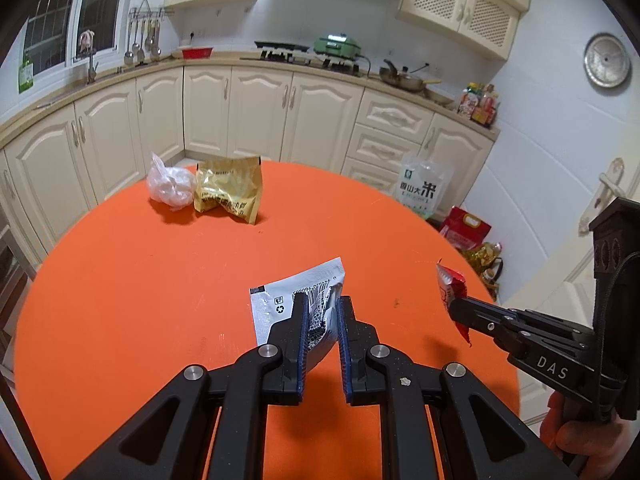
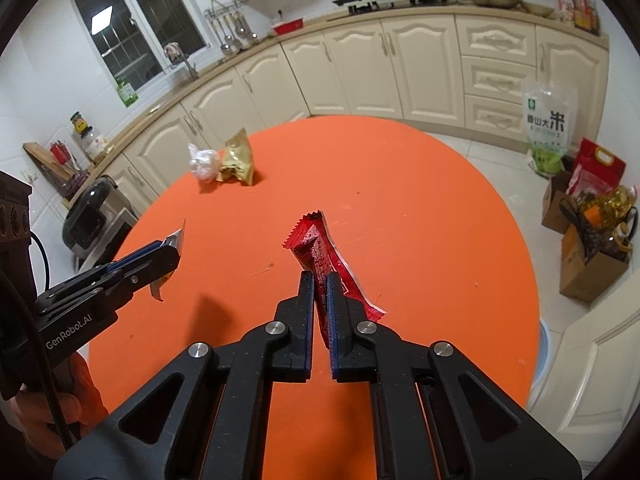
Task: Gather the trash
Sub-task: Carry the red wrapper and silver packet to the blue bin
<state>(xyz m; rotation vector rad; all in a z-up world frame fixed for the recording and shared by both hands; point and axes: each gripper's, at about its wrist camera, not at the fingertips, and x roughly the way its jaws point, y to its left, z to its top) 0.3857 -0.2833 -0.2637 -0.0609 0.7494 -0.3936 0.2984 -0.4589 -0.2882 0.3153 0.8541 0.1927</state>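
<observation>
Trash collection looks roughly half done: two pieces are lifted, two remain. On the orange table (image 1: 140, 280), a crumpled clear plastic bag (image 1: 170, 186) and a yellow snack packet (image 1: 230, 190) sit touching each other at the far edge, well apart from both tools. The left gripper (image 1: 322, 312) is clamped on a silver sachet (image 1: 288, 296), which sticks up between its jaws. The right gripper (image 2: 320, 284) is closed on a red wrapper (image 2: 316, 240), standing upright. No bin is in view.
</observation>
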